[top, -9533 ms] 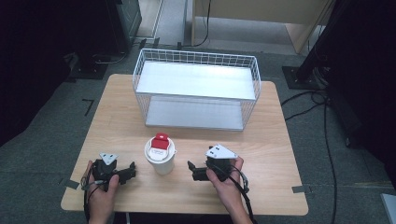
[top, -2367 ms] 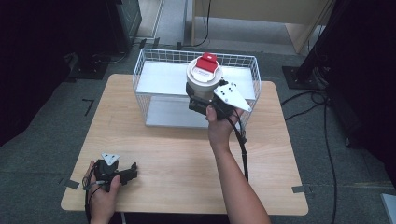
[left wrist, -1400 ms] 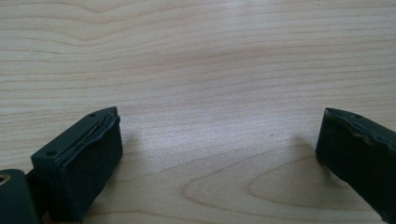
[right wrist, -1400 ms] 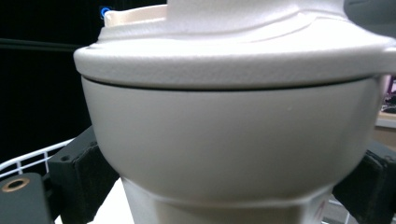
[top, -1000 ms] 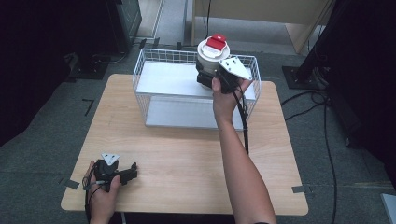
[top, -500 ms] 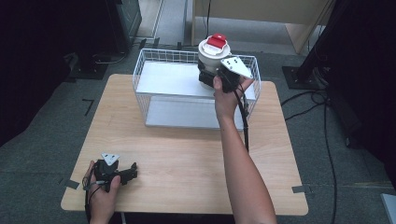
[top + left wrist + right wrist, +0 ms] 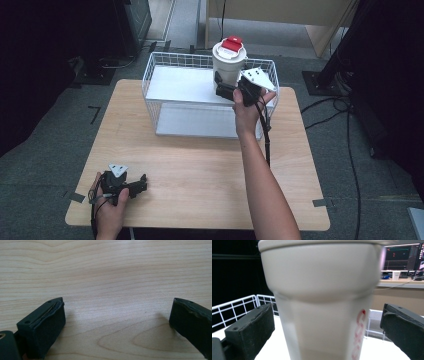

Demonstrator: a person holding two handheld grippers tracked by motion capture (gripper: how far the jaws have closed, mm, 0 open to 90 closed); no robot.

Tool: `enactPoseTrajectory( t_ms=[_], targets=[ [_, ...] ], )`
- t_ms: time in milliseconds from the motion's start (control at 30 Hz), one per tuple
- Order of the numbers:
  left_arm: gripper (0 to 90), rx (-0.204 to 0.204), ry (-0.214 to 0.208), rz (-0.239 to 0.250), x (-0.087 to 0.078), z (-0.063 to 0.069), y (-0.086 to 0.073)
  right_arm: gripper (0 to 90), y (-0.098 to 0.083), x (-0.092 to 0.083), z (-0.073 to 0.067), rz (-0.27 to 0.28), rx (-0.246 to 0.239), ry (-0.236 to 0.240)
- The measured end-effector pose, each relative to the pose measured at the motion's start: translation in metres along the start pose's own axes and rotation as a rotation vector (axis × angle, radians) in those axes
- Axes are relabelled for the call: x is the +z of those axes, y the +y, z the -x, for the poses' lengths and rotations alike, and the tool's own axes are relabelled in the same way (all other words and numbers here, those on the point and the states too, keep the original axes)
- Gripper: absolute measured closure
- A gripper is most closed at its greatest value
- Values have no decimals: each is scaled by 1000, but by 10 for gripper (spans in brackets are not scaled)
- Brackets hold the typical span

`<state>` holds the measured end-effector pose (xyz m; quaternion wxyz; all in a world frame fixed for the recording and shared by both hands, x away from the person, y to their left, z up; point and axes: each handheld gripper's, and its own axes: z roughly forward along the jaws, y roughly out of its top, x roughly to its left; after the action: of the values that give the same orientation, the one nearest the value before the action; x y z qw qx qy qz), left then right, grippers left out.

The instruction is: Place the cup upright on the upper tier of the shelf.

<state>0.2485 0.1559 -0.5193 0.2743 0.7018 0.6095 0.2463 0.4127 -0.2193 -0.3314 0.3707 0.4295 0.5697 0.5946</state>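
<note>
A white lidded cup (image 7: 228,62) with a red cap and red lettering stands upright at the back right of the white wire basket (image 7: 150,75). In the right gripper view the cup (image 7: 322,302) sits between the two jaws, with a narrow gap on each side. My right gripper (image 7: 220,86) (image 7: 328,322) is open around its lower part. Near the table's front left corner, my left gripper (image 7: 141,182) (image 7: 117,315) rests low over the bare wood, open, with nothing between its fingers.
The wooden table (image 7: 200,170) has free room in front of the basket. The basket has a white floor and a raised white shelf (image 7: 180,85) at its back left. Cables and black stands lie on the floor at the right.
The cup went from the table's front middle up into the back right of the basket, carried by my right gripper. Over the last second it barely moved. The left gripper stayed still.
</note>
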Motion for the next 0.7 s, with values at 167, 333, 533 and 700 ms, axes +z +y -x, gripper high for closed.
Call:
enactPoseTrajectory(
  t_ms=[167,333,533,700],
  targets=[
    [8,0,1,1,0,0,0,0,-4,-13,4,6,1,-5],
    [8,0,1,1,0,0,0,0,-14,-34,9,8,-11,-14],
    [8,0,1,2,0,0,0,0,-25,-53,13,4,-24,-9],
    [8,0,2,2,0,0,0,0,-31,-64,15,6,-16,-6]
  ],
)
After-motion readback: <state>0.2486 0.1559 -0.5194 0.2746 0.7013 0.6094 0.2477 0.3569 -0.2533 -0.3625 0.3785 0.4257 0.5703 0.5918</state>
